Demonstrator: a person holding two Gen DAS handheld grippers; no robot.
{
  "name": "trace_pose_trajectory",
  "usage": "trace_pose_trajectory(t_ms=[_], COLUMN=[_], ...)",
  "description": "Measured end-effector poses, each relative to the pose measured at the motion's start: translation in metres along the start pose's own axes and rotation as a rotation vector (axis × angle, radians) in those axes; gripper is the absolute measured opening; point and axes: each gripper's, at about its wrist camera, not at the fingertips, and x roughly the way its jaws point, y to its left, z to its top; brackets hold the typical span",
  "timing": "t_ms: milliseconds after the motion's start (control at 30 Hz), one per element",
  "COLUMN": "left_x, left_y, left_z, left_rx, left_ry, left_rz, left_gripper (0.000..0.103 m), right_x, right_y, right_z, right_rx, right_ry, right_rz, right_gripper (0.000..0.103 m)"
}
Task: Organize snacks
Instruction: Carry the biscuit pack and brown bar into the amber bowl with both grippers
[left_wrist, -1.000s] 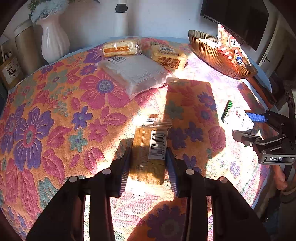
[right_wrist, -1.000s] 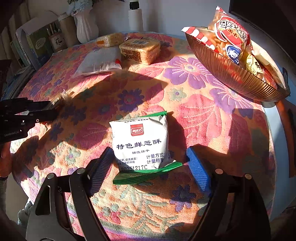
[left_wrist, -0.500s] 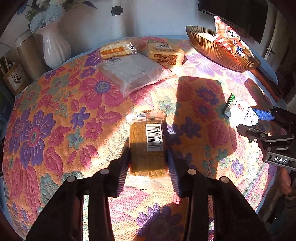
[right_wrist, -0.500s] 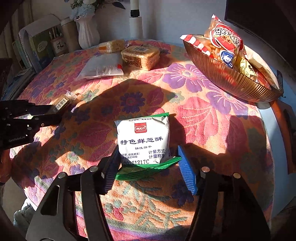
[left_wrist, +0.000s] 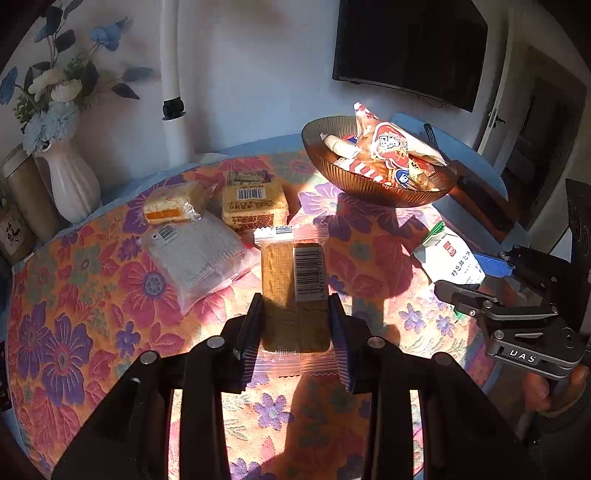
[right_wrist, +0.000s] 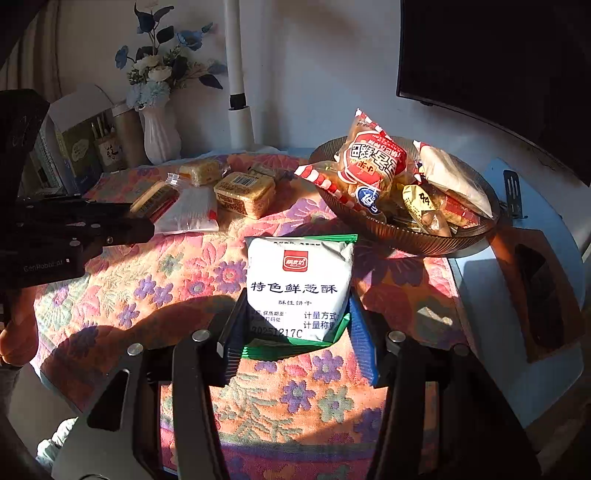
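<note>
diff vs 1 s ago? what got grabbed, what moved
Right tool has just been closing and now pinches the white-and-green biscuit packet, lifted off the floral tablecloth. Left tool was already clamped on the brown barcoded cake bar and has raised it too. Unchanged: the three packets at the far side, the snack bowl and the vase.

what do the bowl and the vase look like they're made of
Bowl: probably tinted glass or clear plastic, amber-brown, ribbed and glossy; sunlight seems to glow through its wall. Vase: looks like glazed white ceramic, fluted, with soft shiny highlights, though moulded plastic can't be ruled out.
</note>
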Motion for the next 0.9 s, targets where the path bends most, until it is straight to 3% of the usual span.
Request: trace_pose_trajectory(t_ms=[267,333,400,667,700,733,800,833,900], left_x=[0.035,0.059,0.082,0.151,0.157,0.161,0.17,0.172,0.169], left_y=[-0.016,-0.017,-0.015,-0.015,-0.016,-0.019,-0.019,-0.02,-0.017], left_z=[0.141,0.171,0.192,0.216,0.217,0.218,0.221,0.222,0.221], left_rx=[-0.006,-0.003,-0.007,0.005,0.006,0.007,0.025,0.034,0.039], left_ry=[-0.058,-0.031,-0.029,-0.012,-0.009,-0.006,-0.001,0.003,-0.013], left_rz=[-0.246,-0.264,-0.237,-0.264,-0.261,-0.255,-0.238,-0.231,-0.232], left_gripper=[0.034,0.034,0.034,0.034,0.034,0.035,0.045,0.064,0.068], right_x=[-0.007,0.001,0.014,0.095,0.103,0.109,0.118,0.119,0.117], right_y=[-0.099,-0.125,-0.15,-0.19,-0.191,-0.192,-0.194,-0.196,-0.197], right_z=[0.096,0.116,0.135,0.185,0.186,0.187,0.187,0.185,0.182], right_rx=[0.151,0.22,0.302,0.449,0.454,0.461,0.481,0.487,0.487], right_ry=[-0.144,-0.17,-0.185,-0.079,-0.065,-0.053,-0.037,-0.036,-0.039], right_rz=[-0.092,-0.057,0.041,0.097,0.093,0.086,0.099,0.104,0.114], right_gripper=[0.051,0.051,0.051,0.052,0.054,0.063,0.081,0.079,0.078])
